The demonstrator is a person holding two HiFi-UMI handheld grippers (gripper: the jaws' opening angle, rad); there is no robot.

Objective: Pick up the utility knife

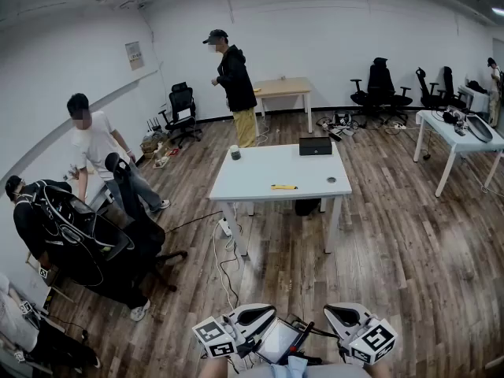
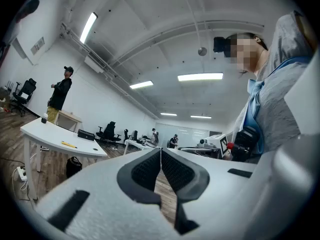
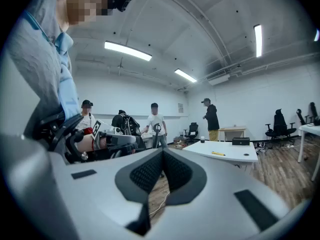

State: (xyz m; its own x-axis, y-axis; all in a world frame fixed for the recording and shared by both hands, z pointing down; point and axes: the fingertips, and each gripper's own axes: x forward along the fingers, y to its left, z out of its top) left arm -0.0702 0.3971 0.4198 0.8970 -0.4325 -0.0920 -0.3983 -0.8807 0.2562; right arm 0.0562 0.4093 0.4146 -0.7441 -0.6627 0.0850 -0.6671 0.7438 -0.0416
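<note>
Two claws sit low at the near edge of the head view, close to the person's body, both level and well apart from the work area. The left claw (image 1: 253, 321) has its dark ribbed pads pressed together with nothing between them, as the left gripper view shows plainly (image 2: 161, 153). The right claw (image 1: 345, 321) is likewise pressed together and empty, its pads meeting along a thin seam in its own view (image 3: 162, 155).

The utility knife (image 1: 283, 187), a slim yellow tool, lies flat on the white counter (image 1: 260, 178) near the counter's front edge, roughly midway along it. It also shows as a yellow sliver in the left gripper view (image 2: 69, 144) and the right gripper view (image 3: 218, 153). Neither claw is near it.

On the same counter a black box (image 1: 315, 146) stands toward the far right corner, a small dark-topped cup (image 1: 235, 153) near the far left, and a small round dark disc (image 1: 331, 179) to the knife's right. A black bag (image 1: 307, 206) rests on the wooden floor beneath. A person in a black hoodie (image 1: 234, 81) stands beyond the counter.
</note>
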